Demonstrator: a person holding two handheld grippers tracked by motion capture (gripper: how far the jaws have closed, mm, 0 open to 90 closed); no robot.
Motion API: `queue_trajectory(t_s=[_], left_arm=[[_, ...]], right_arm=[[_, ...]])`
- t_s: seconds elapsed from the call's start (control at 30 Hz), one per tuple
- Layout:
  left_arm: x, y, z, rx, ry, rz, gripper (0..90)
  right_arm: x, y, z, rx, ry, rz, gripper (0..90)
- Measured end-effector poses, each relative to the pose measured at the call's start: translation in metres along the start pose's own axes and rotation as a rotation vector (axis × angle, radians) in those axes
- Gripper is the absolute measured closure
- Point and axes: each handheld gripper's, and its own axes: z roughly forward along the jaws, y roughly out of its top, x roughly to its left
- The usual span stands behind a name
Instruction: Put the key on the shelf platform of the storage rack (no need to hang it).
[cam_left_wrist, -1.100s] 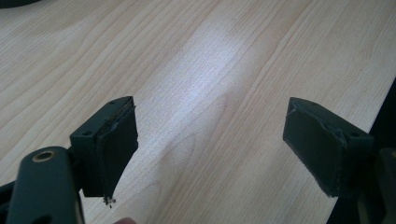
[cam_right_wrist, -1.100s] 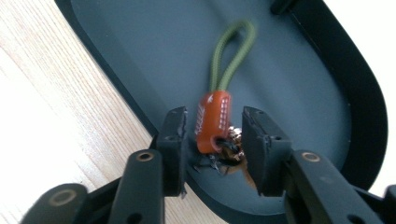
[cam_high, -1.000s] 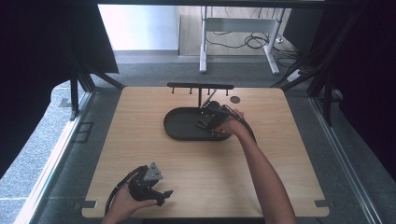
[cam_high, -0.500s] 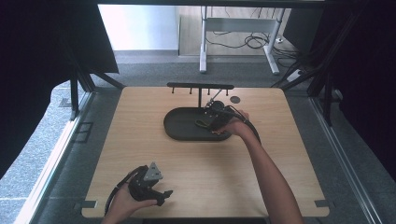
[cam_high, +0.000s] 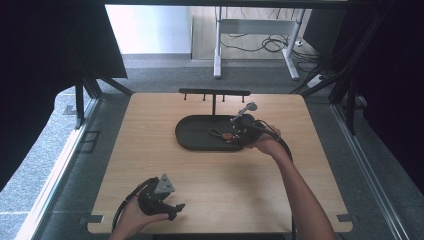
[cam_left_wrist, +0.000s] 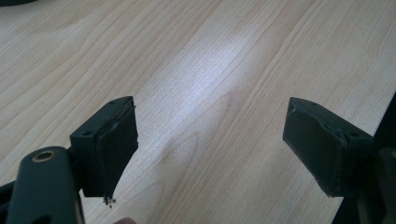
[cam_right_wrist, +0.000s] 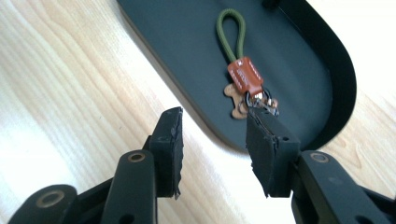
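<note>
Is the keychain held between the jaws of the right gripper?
No, in the right gripper view the keychain lies in the black tray, beyond the right gripper, whose jaws stand apart with nothing between them.

black tray (cam_right_wrist: 303, 60), olive-looped keychain (cam_right_wrist: 243, 79) (brown leather tab), pale wood-grain table (cam_high: 215, 190).

I work in a lab: my wooden table (cam_high: 215, 185) sits between black curtains (cam_high: 45, 55), cables (cam_high: 265, 45) on the far floor.
</note>
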Motion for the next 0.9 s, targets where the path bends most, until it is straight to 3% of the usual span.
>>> queue_trajectory(t_s=[0.27,0.47,0.9], left_arm=[[-0.002,0.001,0.001,0.007,0.004,0.001,18.5],[-0.004,0.001,0.003,0.008,0.004,0.006,18.5],[-0.004,0.000,0.007,0.026,0.018,-0.008,18.5]], right_arm=[[0.002,-0.036,-0.017,-0.045,-0.003,0.033,56.2],[0.008,-0.075,-0.027,-0.094,0.010,0.055,54.7],[0.022,-0.154,-0.021,-0.142,0.022,0.133,51.4]])
